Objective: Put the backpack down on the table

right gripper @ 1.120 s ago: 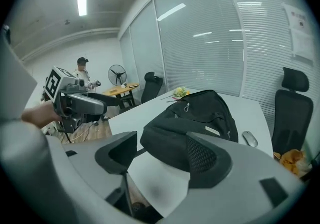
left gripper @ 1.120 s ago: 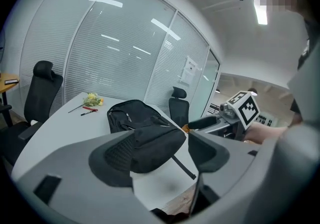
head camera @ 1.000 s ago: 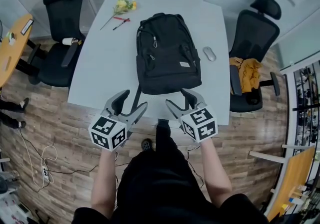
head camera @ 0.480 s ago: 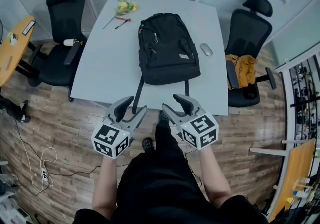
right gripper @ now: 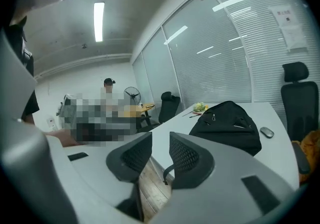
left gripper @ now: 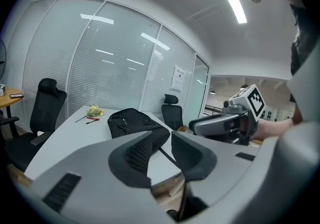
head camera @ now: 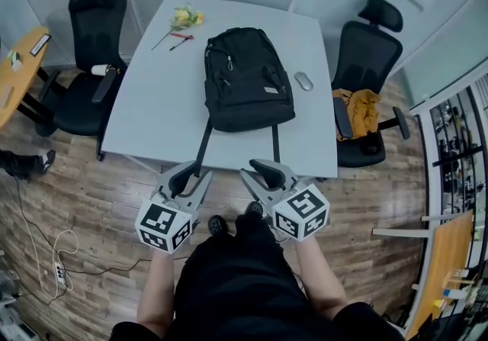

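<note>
The black backpack (head camera: 245, 80) lies flat on the white table (head camera: 152, 118), and its two straps (head camera: 204, 145) hang over the near edge. My left gripper (head camera: 191, 177) and right gripper (head camera: 255, 174) hover over the floor just short of that edge, apart from the bag. Both sets of jaws are closing, a narrow gap still between the pads and nothing in it. In the left gripper view the backpack (left gripper: 135, 120) lies beyond my left gripper (left gripper: 162, 140). The right gripper view shows the backpack (right gripper: 227, 123) past my right gripper (right gripper: 160, 143).
A grey mouse (head camera: 303, 82) lies right of the bag, with a yellow flower (head camera: 183, 17) and pens at the far left corner. Black office chairs (head camera: 88, 65) stand on both sides; the right chair (head camera: 358, 65) holds an orange garment (head camera: 358, 107). A cable (head camera: 46, 244) lies on the wooden floor.
Both grippers have drawn back from the table's near edge and the straps toward the person, and their jaws have narrowed. The backpack stays on the table.
</note>
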`<state>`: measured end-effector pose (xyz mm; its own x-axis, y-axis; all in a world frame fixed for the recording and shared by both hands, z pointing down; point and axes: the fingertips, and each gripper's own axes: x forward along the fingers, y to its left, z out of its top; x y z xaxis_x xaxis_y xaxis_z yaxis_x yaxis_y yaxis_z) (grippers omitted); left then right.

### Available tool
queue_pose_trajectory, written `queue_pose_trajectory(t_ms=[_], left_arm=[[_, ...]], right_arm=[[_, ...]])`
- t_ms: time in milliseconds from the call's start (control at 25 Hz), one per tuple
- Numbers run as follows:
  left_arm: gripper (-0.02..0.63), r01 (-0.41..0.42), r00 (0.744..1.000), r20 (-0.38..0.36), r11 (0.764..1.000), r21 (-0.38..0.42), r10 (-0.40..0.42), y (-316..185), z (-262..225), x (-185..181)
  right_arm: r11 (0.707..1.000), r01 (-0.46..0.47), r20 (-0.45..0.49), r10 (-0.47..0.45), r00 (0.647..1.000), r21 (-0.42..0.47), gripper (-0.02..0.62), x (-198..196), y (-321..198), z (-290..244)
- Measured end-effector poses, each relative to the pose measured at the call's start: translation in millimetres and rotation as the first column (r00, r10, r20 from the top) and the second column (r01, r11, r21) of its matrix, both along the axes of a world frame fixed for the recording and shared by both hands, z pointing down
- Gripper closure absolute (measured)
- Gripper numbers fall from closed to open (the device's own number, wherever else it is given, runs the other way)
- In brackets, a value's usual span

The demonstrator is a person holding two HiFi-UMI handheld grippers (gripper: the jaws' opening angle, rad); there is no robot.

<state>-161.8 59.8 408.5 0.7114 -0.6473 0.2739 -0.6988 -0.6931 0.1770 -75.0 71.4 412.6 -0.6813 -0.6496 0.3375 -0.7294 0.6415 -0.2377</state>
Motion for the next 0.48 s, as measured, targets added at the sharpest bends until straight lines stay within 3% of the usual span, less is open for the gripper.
queue_pose_trajectory(t_ms=[240,480], left_arm=[[0.531,-0.007,1.0,0.007,1.0,0.02,0.007,5.3,-4.3,12.2],[0.586,-0.005,1.0,0.0,0.999,0.041,0.005,12.0,-13.2,20.2]], right_arm=[[0.999,-0.038,0.039,0.038,0.999,0.005,0.541,17.7,7.2,-1.4],[0.998,-0.049,0.029,0.048,0.998,0.036,0.563,26.2,12.4,-8.9]])
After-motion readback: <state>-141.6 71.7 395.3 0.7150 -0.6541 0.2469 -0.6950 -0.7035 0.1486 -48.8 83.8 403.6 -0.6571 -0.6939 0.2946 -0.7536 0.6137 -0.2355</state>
